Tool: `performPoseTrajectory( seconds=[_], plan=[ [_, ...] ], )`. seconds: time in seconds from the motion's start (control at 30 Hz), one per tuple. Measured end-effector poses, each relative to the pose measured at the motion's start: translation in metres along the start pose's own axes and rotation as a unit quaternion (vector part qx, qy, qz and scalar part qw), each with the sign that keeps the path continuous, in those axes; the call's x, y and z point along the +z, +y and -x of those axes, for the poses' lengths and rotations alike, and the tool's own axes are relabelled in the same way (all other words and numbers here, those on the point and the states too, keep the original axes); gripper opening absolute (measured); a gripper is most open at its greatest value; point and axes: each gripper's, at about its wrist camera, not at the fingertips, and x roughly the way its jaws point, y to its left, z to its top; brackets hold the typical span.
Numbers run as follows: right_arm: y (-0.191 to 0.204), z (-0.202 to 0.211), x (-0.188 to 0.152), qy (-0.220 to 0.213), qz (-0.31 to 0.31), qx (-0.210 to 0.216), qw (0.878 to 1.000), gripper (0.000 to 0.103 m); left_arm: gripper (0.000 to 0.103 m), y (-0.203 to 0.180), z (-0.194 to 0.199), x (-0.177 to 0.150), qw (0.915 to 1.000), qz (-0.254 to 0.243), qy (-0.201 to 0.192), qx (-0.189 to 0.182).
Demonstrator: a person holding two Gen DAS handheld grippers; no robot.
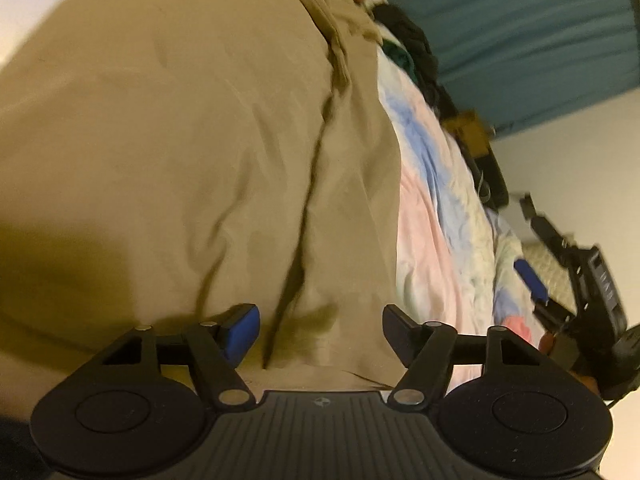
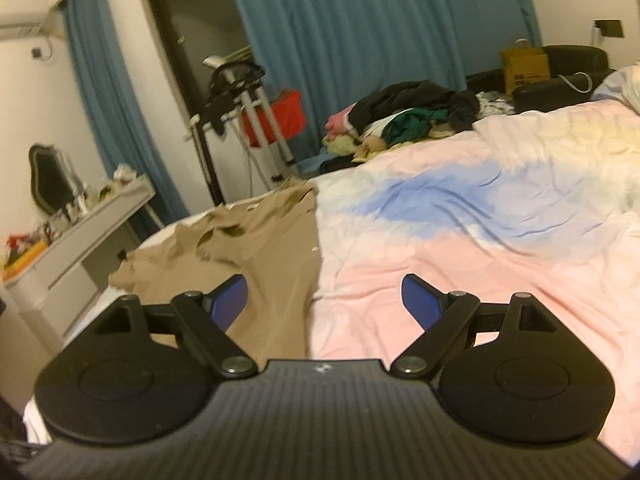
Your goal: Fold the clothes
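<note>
Garment, tan; labels unreadable.

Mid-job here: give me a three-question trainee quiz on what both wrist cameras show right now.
1. True or false: the left hand-held gripper is shut on the tan garment.
2. Which lies at the far side of the bed? A) a pile of clothes B) a laptop C) a suitcase
3. Fill in: in the right wrist view, the right hand-held gripper hangs open over the edge where the tan garment meets the pastel ____.

Key: 1 false, it is open; 2 A; 3 bedcover.
</note>
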Motion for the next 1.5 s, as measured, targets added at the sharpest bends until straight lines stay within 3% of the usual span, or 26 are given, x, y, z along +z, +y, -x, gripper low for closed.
performPoseTrajectory(
  seconds=[0.07,0.1,0.17,0.37,0.53,0.67,0.73,0.8,0.9,1.07,1.13,1.33,1.43,1.5],
  plan=[
    [0.008,-0.003,-0.003,0.008,0.013,0.002,1.0,0.086,0.049,-0.004,-0.001,-0.002,0.9999,-0.012,-0.001,0.01],
    [0.01,-0.004,-0.004,0.011,0.02,0.001,1.0,0.086,0.03,-0.005,0.001,-0.004,0.9997,-0.017,-0.005,0.015],
    [0.015,-0.007,-0.007,0.018,0.03,0.001,0.999,0.086,0.008,-0.008,0.005,-0.007,0.9992,-0.028,-0.013,0.026],
    [0.023,-0.009,-0.009,0.02,0.049,-0.013,0.998,0.086,0.008,-0.018,0.016,-0.018,0.9959,-0.06,-0.037,0.057],
    [0.026,-0.011,-0.01,0.023,0.05,-0.015,0.998,0.086,0.006,-0.019,0.012,-0.019,0.9927,-0.065,-0.033,0.096],
    [0.031,-0.004,-0.011,0.008,0.065,-0.021,0.998,0.086,0.018,-0.028,0.013,-0.018,0.9866,-0.096,-0.041,0.125],
    [0.032,0.0,-0.011,-0.001,0.067,-0.02,0.998,0.086,0.042,-0.036,0.018,-0.016,0.9813,-0.123,-0.054,0.138],
    [0.031,0.002,-0.01,-0.007,0.061,-0.016,0.998,0.086,0.06,-0.049,0.027,-0.016,0.9726,-0.157,-0.083,0.15],
    [0.03,0.005,-0.008,-0.017,0.05,-0.011,0.999,0.086,0.081,-0.071,0.039,-0.016,0.9559,-0.207,-0.125,0.166],
    [0.029,0.013,-0.006,-0.04,0.033,0.0,0.999,0.086,0.09,-0.115,0.052,-0.014,0.9301,-0.265,-0.191,0.168],
    [0.029,0.017,-0.006,-0.052,0.027,0.0,0.998,0.086,0.098,-0.131,0.048,-0.01,0.9226,-0.291,-0.19,0.166],
    [0.029,0.03,-0.005,-0.107,0.019,-0.04,0.993,0.086,0.101,-0.175,0.033,0.025,0.9148,-0.317,-0.209,0.138],
    [0.028,0.029,-0.007,-0.104,0.025,-0.044,0.993,0.086,0.101,-0.172,0.034,0.033,0.9102,-0.316,-0.235,0.13],
    [0.03,0.024,-0.009,-0.096,0.03,-0.043,0.994,0.086,0.101,-0.157,0.04,0.036,0.9117,-0.305,-0.248,0.119]
  ],
)
